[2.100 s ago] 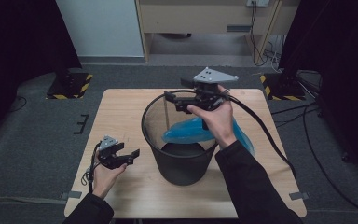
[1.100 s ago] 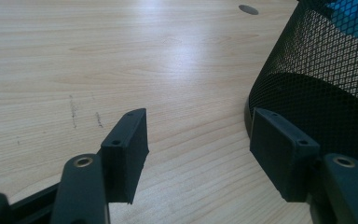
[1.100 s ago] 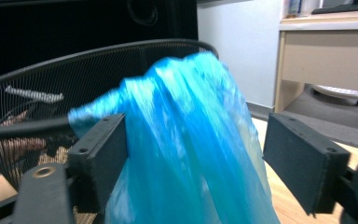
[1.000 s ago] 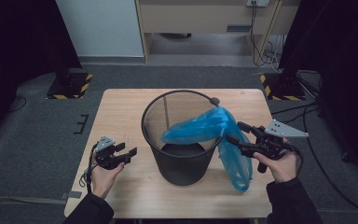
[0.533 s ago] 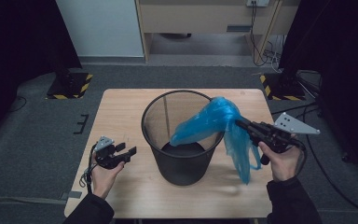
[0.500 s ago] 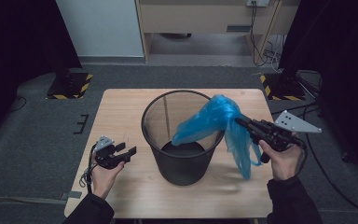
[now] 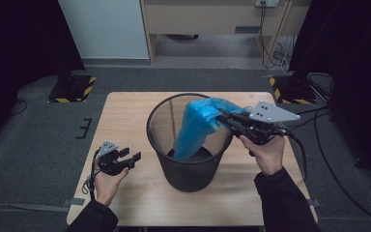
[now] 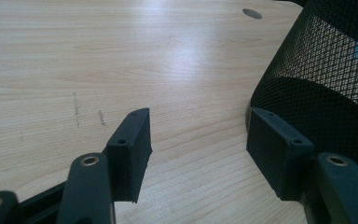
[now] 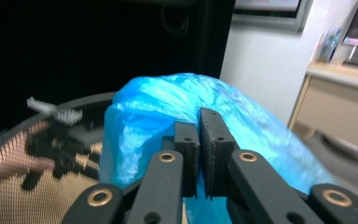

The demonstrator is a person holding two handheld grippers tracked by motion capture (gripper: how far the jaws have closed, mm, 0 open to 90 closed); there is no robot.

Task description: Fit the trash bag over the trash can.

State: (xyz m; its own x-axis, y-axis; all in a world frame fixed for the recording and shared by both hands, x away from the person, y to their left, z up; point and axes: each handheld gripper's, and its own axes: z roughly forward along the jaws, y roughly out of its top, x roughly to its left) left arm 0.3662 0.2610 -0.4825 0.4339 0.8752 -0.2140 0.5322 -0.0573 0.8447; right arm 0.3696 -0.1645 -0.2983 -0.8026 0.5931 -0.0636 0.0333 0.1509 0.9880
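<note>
One black mesh wastebasket [image 7: 189, 145] stands mid-surface [image 7: 125, 111]. One blue plastic bag [image 7: 198, 125] hangs over its right rim. Two grippers: one left [image 7: 121, 161], one right [image 7: 232, 118]. Two hazard-striped floor bases sit far, left [image 7: 70, 89] and right [image 7: 290, 89].

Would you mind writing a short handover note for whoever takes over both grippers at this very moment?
Right gripper: jaws shut on the blue plastic bag, held up at the bin's right rim; the bag hangs down into the black mesh bin.
Left gripper: jaws open, holding nothing, low over the wooden table just left of the bin's wall.
Done: bag gripped and partly inside the bin.
Left, as far as I can judge: the bag is bunched, not spread over the rim. Probably open it and fit its edge around the rim, using the left gripper on the near side.
</note>
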